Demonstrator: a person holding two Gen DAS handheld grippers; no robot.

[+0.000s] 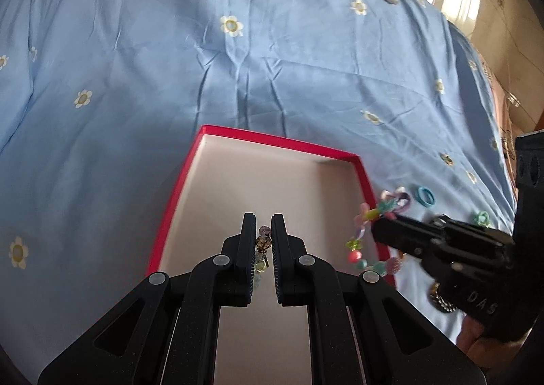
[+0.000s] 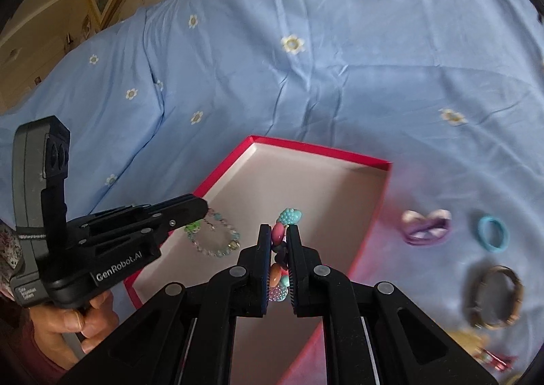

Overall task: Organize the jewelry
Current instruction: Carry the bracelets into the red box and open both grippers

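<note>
A shallow red box (image 1: 272, 137) with a pale inside lies on the blue flowered bedsheet. My left gripper (image 1: 263, 223) hangs over its near part, shut on a clear crystal bead bracelet (image 1: 262, 244). In the right wrist view that clear bracelet (image 2: 217, 237) dangles from the left gripper (image 2: 203, 207) above the box (image 2: 323, 149) floor. My right gripper (image 2: 278, 228) is shut on a colourful chunky bead bracelet (image 2: 276, 233) over the box's middle. From the left wrist, the right gripper (image 1: 376, 230) sits at the box's right rim with the colourful bracelet (image 1: 365, 242) hanging from it.
On the sheet right of the box lie a purple bow scrunchie (image 2: 425, 222), a blue hair ring (image 2: 493, 232), a brown bangle (image 2: 494, 296) and small gold and red pieces (image 2: 489, 352). A green flower ring (image 1: 481, 219) lies nearby. A hand (image 2: 71, 320) holds the left tool.
</note>
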